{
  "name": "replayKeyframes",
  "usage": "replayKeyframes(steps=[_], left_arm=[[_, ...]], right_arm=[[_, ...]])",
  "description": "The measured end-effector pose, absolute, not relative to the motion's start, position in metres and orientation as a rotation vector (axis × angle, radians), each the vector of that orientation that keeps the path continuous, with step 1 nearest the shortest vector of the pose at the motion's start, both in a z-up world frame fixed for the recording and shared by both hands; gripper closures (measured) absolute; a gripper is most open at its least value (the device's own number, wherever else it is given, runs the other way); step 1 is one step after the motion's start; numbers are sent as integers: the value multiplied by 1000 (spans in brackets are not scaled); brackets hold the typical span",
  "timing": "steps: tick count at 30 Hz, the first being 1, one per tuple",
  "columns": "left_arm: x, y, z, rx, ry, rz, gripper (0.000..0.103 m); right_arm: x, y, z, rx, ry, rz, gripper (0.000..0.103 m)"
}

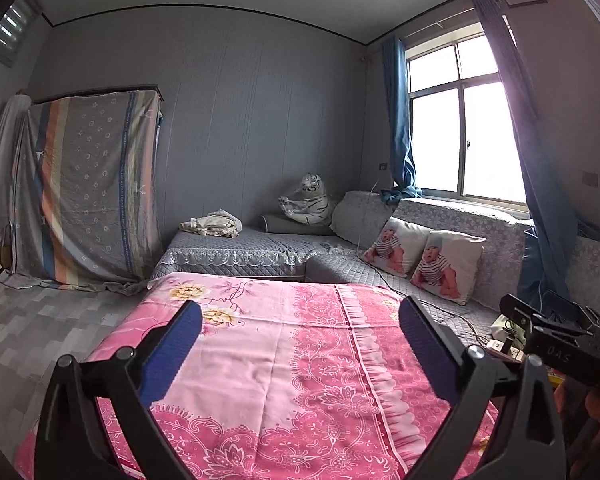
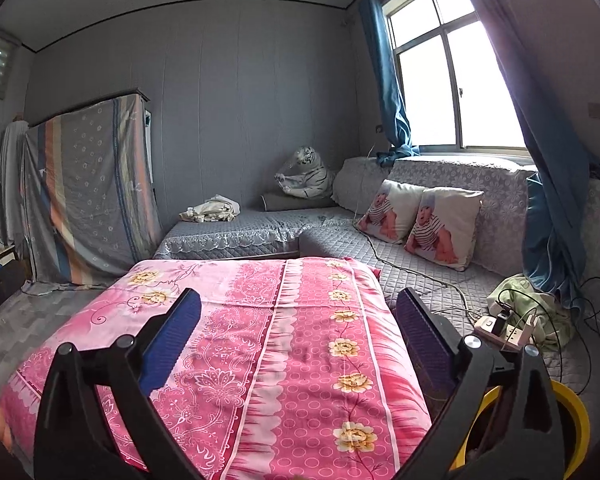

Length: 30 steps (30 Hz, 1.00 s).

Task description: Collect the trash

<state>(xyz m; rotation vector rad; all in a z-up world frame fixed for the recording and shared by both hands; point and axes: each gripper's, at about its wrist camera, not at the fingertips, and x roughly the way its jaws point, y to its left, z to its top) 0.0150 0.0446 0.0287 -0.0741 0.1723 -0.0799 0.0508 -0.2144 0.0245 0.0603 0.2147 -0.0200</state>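
Pink floral cloth (image 1: 284, 360) covers a table that fills the foreground of both wrist views, with nothing resting on it. Behind it, a grey quilted corner sofa (image 1: 240, 252) runs under a bright window (image 1: 460, 128) hung with blue curtains.

Held level above the cloth, the left gripper (image 1: 300, 320) points toward the sofa with its blue-padded fingers spread wide and nothing between them. Beside it, the right gripper (image 2: 298, 310) is posed the same way, also spread wide and holding nothing. Seen from the left wrist view, the right gripper's black body bears the raised letters "DAS".

Low at the right, just beside the table, sits a yellow bin (image 2: 572, 412), partly hidden behind the right gripper. On the sofa seat near it lie a white power strip (image 2: 508, 330) and tangled cables. No loose trash can be made out in either view.
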Motion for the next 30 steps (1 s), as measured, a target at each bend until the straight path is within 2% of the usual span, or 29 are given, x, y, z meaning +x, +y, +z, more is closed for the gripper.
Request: replayKeyframes(steps=[15,30], left_arm=[[10,37,16,-103,189,-65,8],[11,36,10,-107,199,-85,8]], right_arm=[[39,-223,-4,144,242,-64,9],[45,-223,-10,167,273,-42,9]])
